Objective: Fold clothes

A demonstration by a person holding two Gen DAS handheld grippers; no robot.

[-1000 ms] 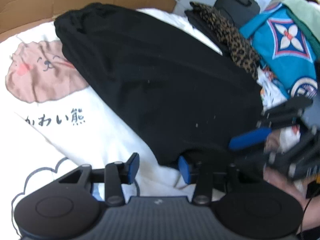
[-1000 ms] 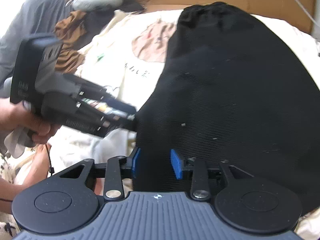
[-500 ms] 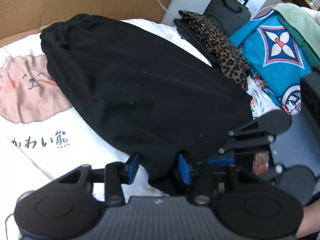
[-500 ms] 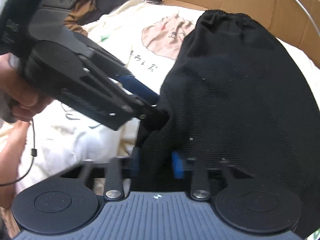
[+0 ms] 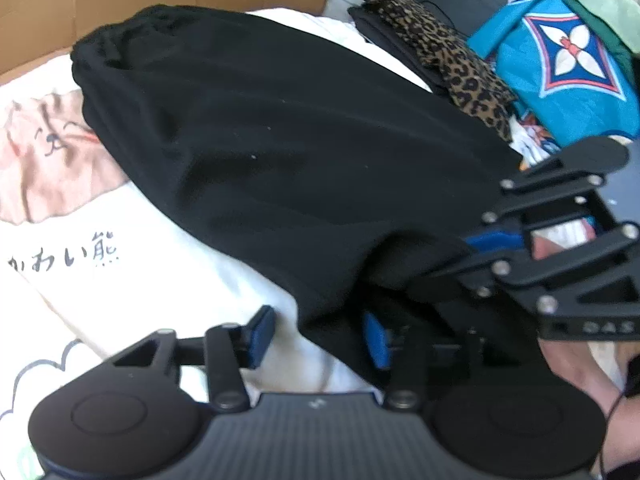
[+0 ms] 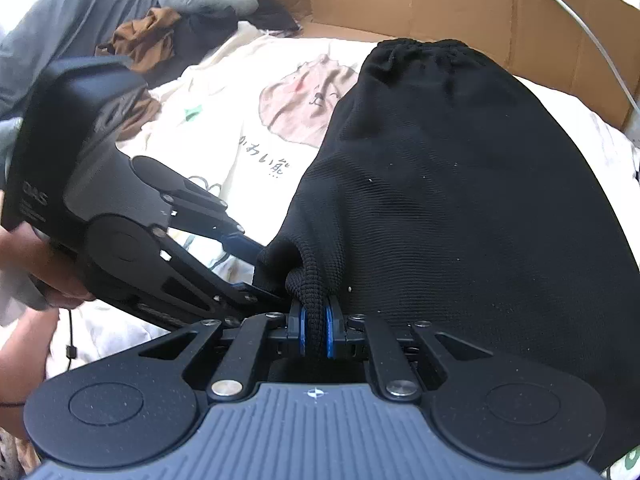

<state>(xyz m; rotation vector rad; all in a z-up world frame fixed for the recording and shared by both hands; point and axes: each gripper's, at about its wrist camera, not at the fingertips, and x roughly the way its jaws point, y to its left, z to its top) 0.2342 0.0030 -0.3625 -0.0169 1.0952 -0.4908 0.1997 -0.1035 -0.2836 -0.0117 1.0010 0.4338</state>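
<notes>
Here "DAS" marks the left gripper [image 6: 260, 268] beside black garment [image 6: 460, 200].

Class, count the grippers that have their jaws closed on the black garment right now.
1. The right gripper is clamped on a bunched hem of the black garment. The left gripper is open, its fingers either side of the cloth's edge beside it.

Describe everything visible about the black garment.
The black garment is a ribbed knit piece, probably shorts or a skirt, with a gathered elastic waistband at the far end. It lies spread over a white printed sheet with a bear drawing. The right gripper is shut on its bunched near edge, and the left gripper stands open around the same edge. Small pale lint specks dot the fabric.
</notes>
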